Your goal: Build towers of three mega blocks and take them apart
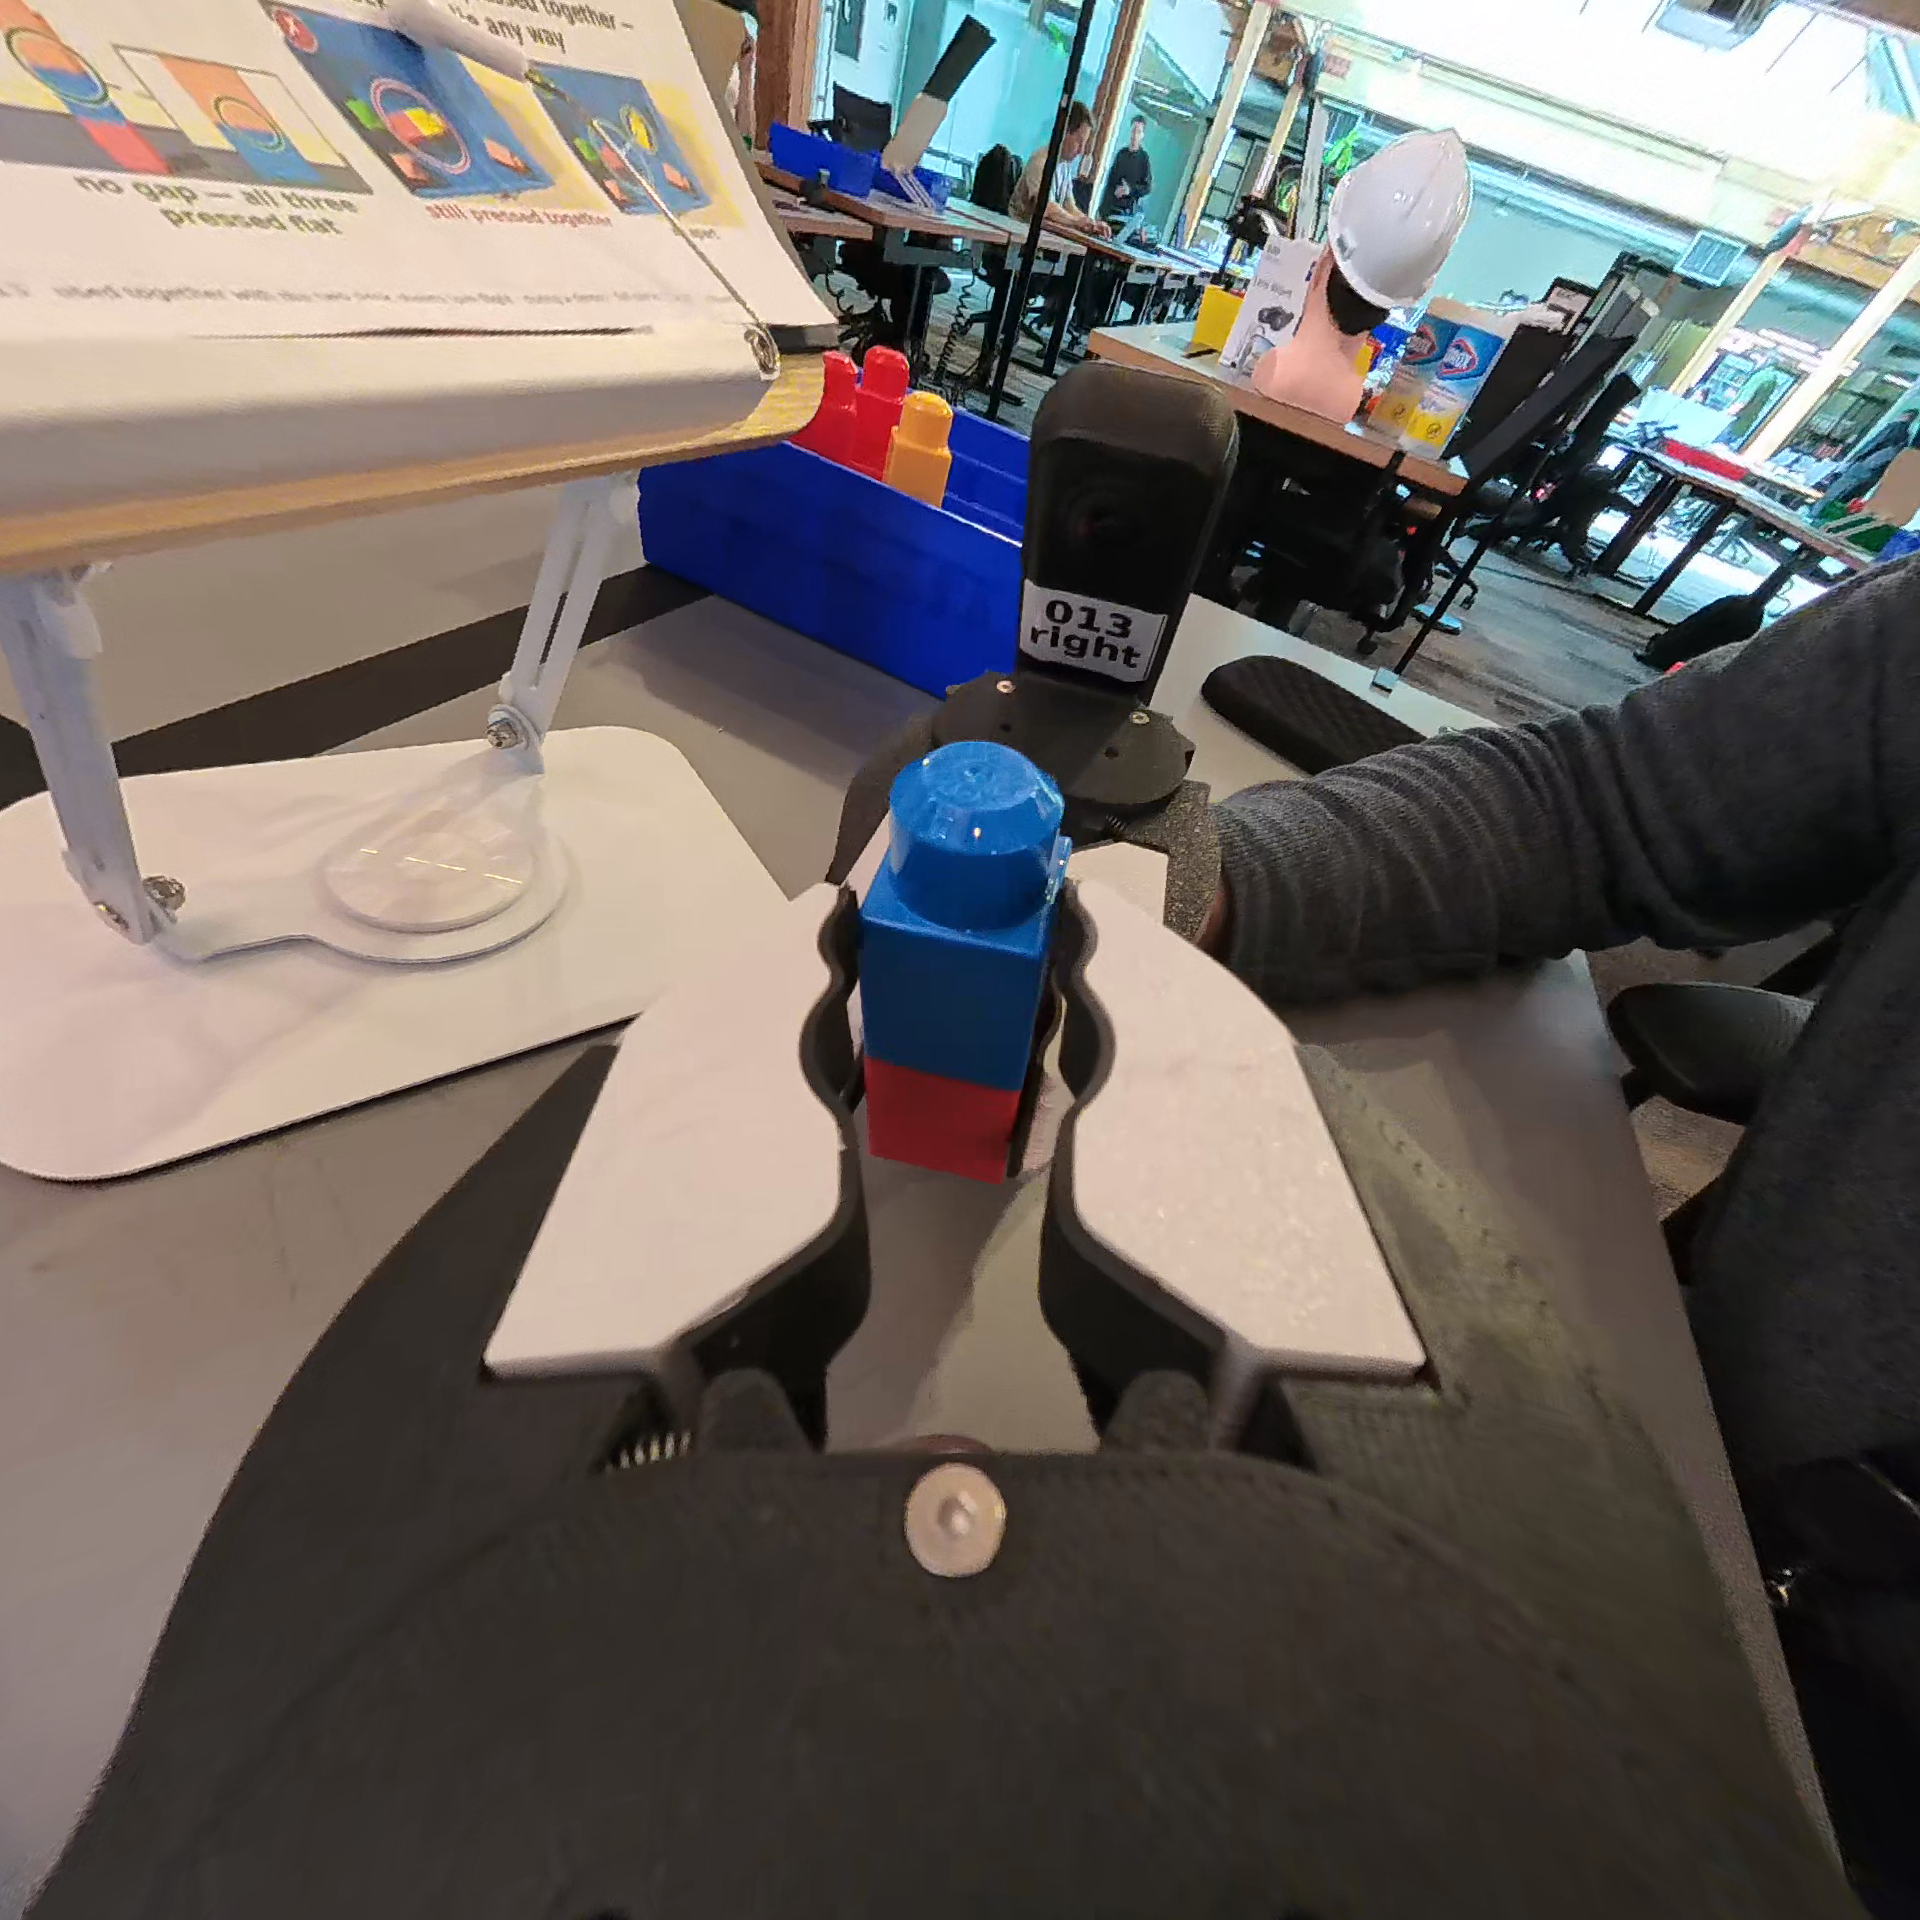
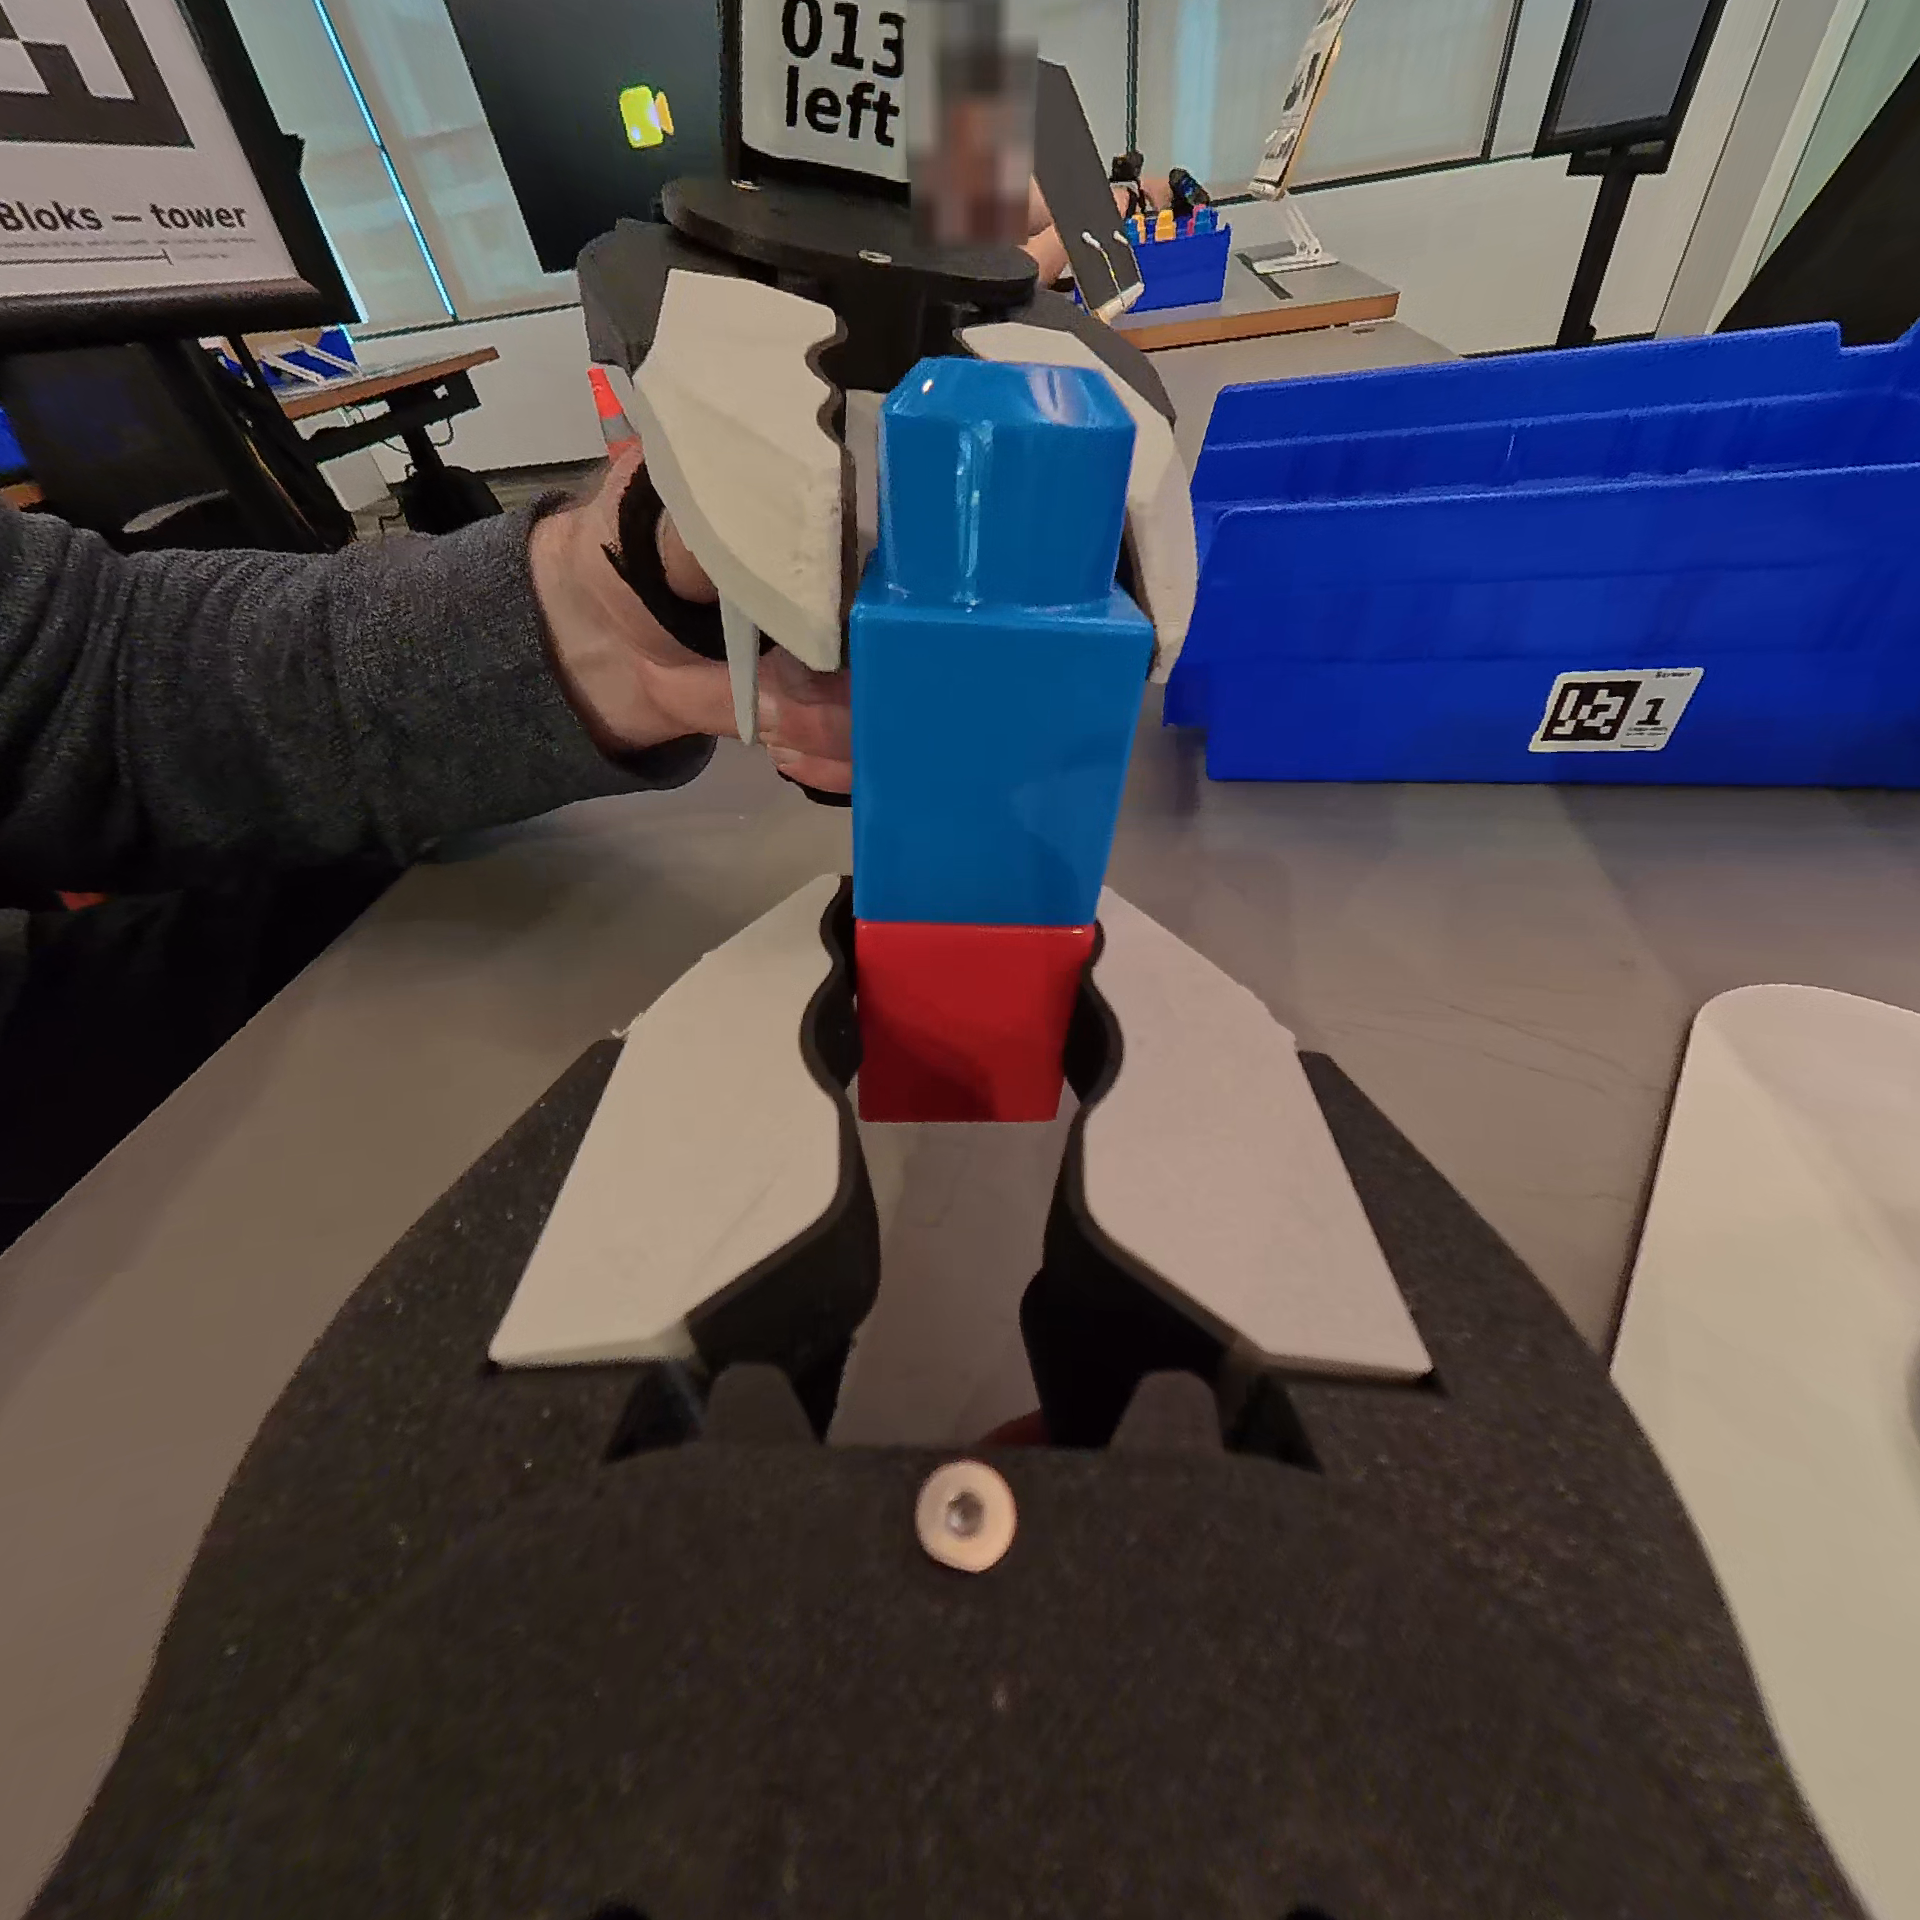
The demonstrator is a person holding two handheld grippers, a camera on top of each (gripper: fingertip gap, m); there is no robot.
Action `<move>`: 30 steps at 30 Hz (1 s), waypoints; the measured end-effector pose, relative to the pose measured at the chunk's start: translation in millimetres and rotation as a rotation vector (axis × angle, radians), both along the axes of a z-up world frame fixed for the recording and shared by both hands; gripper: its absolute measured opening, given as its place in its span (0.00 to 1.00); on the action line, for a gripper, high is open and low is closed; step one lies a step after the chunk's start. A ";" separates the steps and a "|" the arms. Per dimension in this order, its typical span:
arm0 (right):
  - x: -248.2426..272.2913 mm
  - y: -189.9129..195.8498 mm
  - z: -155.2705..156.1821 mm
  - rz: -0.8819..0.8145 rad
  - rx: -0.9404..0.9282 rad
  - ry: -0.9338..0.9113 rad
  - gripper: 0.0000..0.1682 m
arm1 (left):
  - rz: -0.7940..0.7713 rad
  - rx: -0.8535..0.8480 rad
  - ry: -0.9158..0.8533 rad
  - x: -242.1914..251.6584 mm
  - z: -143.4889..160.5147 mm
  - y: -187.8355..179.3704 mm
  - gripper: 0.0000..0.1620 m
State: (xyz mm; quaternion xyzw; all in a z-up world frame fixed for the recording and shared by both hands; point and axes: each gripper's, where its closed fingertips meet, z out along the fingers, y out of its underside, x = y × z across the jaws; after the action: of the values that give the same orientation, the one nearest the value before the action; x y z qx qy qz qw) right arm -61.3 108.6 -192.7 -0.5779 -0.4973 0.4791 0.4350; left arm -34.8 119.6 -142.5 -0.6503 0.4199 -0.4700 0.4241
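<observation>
A blue block [image 1: 951, 987] sits pressed on top of a red block [image 1: 940, 1127], forming a stack of two. My left gripper [image 1: 956, 899] is shut on the blue block. In the right wrist view its white fingers [image 2: 748, 468] clamp the upper part of the blue block [image 2: 987, 748] from the far side. My right gripper [image 2: 966, 935] is shut on the red block [image 2: 961, 1023] at the bottom. The two grippers face each other across the stack. In the left wrist view the right gripper's fingertips are hidden behind the blocks; only its camera mount [image 1: 1127, 499] shows.
A blue bin [image 1: 831, 551] behind holds red and orange blocks [image 1: 883, 416]; it also shows at the right in the right wrist view [image 2: 1455, 582]. A white stand [image 1: 312, 935] with an instruction sheet is at the left. A person's grey sleeve [image 1: 1558, 831] reaches in from the right. The grippers' ends are close to 5 cm from one another.
</observation>
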 end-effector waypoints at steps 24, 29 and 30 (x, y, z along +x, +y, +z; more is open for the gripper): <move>2.9 -0.1 6.3 0.022 -0.029 0.050 0.21 | 0.120 0.040 -0.009 -45.6 23.8 16.0 0.29; 1.5 -1.9 4.8 0.029 -0.021 0.037 0.21 | 0.423 0.161 0.120 -135.1 58.5 71.9 0.25; 1.3 -1.9 4.4 0.029 -0.020 0.035 0.21 | 0.481 0.169 0.183 -152.8 56.5 85.6 0.25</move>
State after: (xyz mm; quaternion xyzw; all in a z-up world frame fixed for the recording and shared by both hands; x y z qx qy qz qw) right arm -60.0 106.6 -188.2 -0.5664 -0.4931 0.5004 0.4308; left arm -187.6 205.1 -86.0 -0.7334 0.3276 -0.2581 0.5368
